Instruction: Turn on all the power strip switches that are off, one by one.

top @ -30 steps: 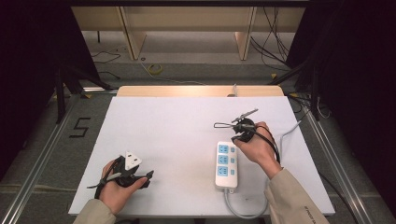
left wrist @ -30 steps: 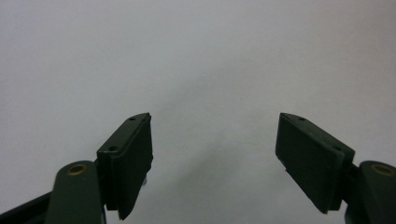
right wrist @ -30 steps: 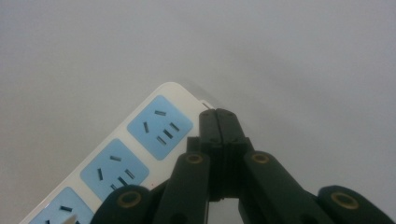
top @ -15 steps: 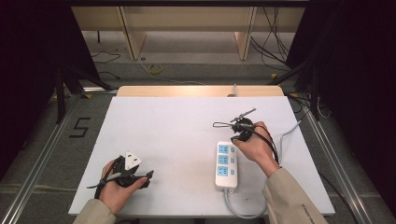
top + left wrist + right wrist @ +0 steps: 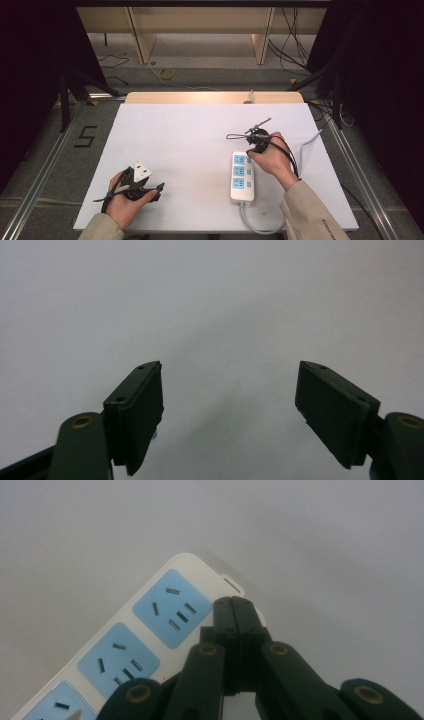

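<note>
The left gripper (image 5: 230, 415) has its jaws spread wide apart. Nothing sits between them, just the bare white table (image 5: 210, 300) ahead. In the high view, the left gripper (image 5: 159, 188) is held low in the person's left hand (image 5: 127, 202), close to the near edge of the table (image 5: 175, 135).

The right gripper (image 5: 233, 602) has its jaws pressed tight together with nothing pinched between them. A white power strip (image 5: 150, 630) with blue sockets lies under and to the left of the jaws, and the jaw tips sit over its rounded end. A small white tab on that end pokes out just past the jaw tips. In the high view, the right hand (image 5: 272, 160) holds the right gripper (image 5: 255, 140) just above the far end of the power strip (image 5: 241, 176). The strip's grey cord (image 5: 260, 225) curls away from its near end.
</note>
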